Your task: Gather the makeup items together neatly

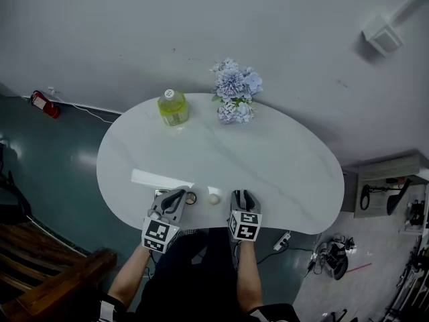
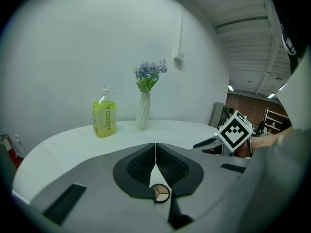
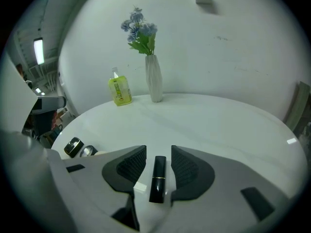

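A black lipstick (image 3: 157, 178) with a thin gold band lies on the white table (image 1: 281, 166), lengthwise between the jaws of my right gripper (image 3: 158, 150). The jaws are open, with a gap on each side of the tube. My left gripper (image 2: 155, 145) is shut, pads touching, nothing between them; a small round compact (image 2: 159, 193) with beige segments shows under it. In the head view both grippers, left (image 1: 177, 198) and right (image 1: 244, 198), sit at the table's near edge with a cream ball (image 1: 214, 198) and a small round item (image 1: 191, 197) between them. Left of the right gripper lie a dark compact (image 3: 74, 147) and a round pot (image 3: 87, 151).
A yellow-green bottle (image 1: 173, 107) and a white vase of blue flowers (image 1: 234, 92) stand at the table's far edge by the wall. The table's near edge runs just under both grippers. A wooden bench (image 1: 40, 260) is on the floor at the left, and cables and gear (image 1: 335, 253) at the right.
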Demonstrator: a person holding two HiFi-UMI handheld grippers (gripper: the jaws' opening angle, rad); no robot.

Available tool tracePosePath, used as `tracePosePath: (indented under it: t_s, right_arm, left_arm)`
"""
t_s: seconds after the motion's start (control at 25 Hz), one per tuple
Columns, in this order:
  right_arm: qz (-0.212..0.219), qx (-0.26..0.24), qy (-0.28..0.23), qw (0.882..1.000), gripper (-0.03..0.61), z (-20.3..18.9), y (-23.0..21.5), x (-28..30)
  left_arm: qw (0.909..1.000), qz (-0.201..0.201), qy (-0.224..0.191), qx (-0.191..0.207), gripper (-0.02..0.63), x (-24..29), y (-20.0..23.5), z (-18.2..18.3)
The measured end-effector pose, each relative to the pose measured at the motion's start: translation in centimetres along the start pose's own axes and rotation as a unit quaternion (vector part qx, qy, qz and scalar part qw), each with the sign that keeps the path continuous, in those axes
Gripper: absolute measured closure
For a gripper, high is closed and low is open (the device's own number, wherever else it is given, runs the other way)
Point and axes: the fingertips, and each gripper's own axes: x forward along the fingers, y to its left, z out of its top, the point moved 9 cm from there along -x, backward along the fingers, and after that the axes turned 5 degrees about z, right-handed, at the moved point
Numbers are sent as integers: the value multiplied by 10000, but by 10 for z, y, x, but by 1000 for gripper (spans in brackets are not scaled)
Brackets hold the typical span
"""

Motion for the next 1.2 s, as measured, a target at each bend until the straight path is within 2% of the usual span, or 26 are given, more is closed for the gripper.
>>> tracePosePath:
  t_s: [0.6,1.04,1.2]
  right_arm:
    - [305,-536,-848,9945,423,65,19,-78]
    - [716,-930,-1849,9757,425,91,21,-164]
    - [774,-1001,-2166,9680,462,90,16,-195]
  left_arm:
    - [9978,174,-631,130,594,-46,-23,57]
    - [9932,493,-1024,239,594,-80,-64,83]
    - [9910,654,-1134,296,594,-95,-82,86]
